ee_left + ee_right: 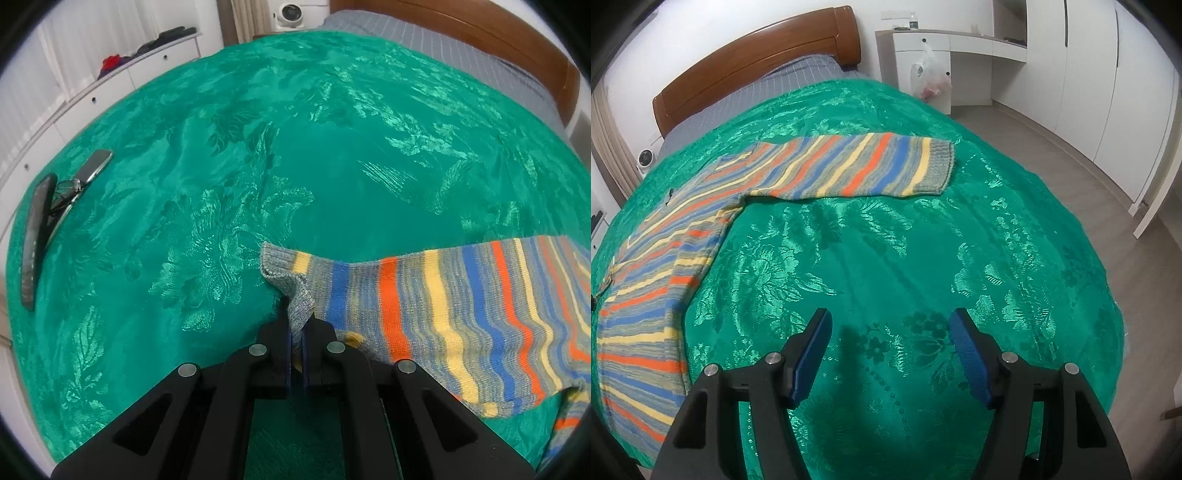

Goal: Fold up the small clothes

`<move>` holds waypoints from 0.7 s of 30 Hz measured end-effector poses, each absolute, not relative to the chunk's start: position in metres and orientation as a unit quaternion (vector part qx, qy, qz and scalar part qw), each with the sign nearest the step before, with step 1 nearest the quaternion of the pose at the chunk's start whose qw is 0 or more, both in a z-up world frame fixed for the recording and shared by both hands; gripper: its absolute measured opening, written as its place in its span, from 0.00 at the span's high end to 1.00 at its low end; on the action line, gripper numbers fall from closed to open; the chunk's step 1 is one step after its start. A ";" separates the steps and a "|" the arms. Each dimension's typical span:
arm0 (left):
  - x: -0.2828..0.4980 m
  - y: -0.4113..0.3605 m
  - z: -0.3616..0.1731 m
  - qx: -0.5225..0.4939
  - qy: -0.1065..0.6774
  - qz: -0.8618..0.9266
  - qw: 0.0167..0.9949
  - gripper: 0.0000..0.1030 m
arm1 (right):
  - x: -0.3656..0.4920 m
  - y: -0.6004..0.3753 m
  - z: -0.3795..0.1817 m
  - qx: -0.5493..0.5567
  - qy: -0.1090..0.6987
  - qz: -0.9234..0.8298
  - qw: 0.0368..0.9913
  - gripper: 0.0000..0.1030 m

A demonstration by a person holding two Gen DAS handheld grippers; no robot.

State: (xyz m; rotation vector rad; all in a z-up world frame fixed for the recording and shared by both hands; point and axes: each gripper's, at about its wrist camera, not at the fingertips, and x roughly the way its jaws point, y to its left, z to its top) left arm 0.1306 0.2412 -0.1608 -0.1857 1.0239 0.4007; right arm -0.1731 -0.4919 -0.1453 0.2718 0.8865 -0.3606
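Far off to the left of my left jaws, a long dark flat case (37,236) and a shiny silver bar-shaped object (90,173) are lying on the green floral satin bedspread (332,155), with what looks like a pair of glasses (66,192) between them; nothing is lying between my jaws and the cloth. My left gripper (297,332) is pinching the grey ribbed cuff of the striped knitted sweater (443,314) in blue, orange, yellow and grey, its jaws nearly closed on the fabric, the sleeve trailing away to their right. My right gripper (890,354) is hovering over bare bedspread, jaws spread wide and holding nothing, while the sweater's other sleeve is lying flat well ahead of them and its body is running down to their left.
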 end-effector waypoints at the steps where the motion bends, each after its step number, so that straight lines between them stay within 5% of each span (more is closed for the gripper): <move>1: 0.130 0.242 -0.161 -0.092 0.484 0.189 0.849 0.98 | -0.173 -0.492 -0.145 0.130 0.425 -0.173 0.879 0.36; 15: 0.083 0.305 -0.135 -0.208 0.461 0.183 0.843 0.89 | -0.175 -0.496 -0.145 0.139 0.422 -0.175 0.878 0.36; 17: 0.072 0.313 -0.126 -0.233 0.449 0.164 0.847 0.83 | -0.174 -0.495 -0.146 0.140 0.424 -0.175 0.878 0.36; 21: 0.071 0.296 -0.104 -0.252 0.411 0.119 0.868 0.45 | -0.172 -0.494 -0.147 0.139 0.428 -0.176 0.875 0.36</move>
